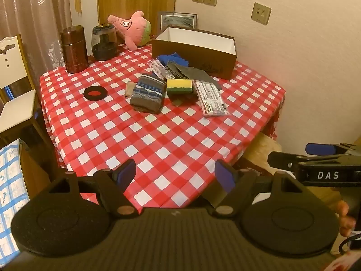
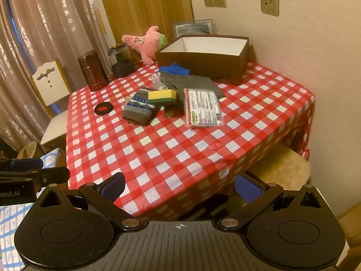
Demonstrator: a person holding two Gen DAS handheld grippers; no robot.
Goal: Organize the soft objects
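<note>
- The left gripper (image 1: 177, 176) hangs over the near edge of the table (image 1: 158, 140), its blue-padded jaws spread wide with nothing between them.
- The right gripper (image 2: 180, 186) sits at the same near edge, jaws likewise released and holding nothing; in the left wrist view it shows at 3 o'clock, side-on.
- The table wears a red-and-white checked cloth, and the soft things are clustered toward its far half, at about 12 o'clock from both grippers.
- A folded patterned sock (image 1: 147, 93) in grey, blue and white lies nearest the middle of the cluster.
- Touching it at its 3 o'clock side is a yellow-and-green sponge (image 1: 179, 86).
- Behind the sponge, toward 12 o'clock, a grey cloth (image 1: 191, 72) is spread flat, and a blue cloth (image 1: 172, 58) lies just beyond it, against the box.
- The brown box (image 1: 196, 52), open-topped with a white inside, stands at the far edge at about 1 o'clock; nothing shows in the part of its inside that is visible.
- A flat printed packet (image 1: 212, 98) lies at 3 o'clock of the sponge, partly over the grey cloth.
- A pink plush toy (image 1: 133, 29) leans at the far corner, at 11 o'clock of the box.
- A black ring (image 1: 95, 93) lies flat at 9 o'clock of the sock, well apart from it.
- Two dark canisters (image 1: 74, 49) stand at the far left edge, near the plush.
</note>
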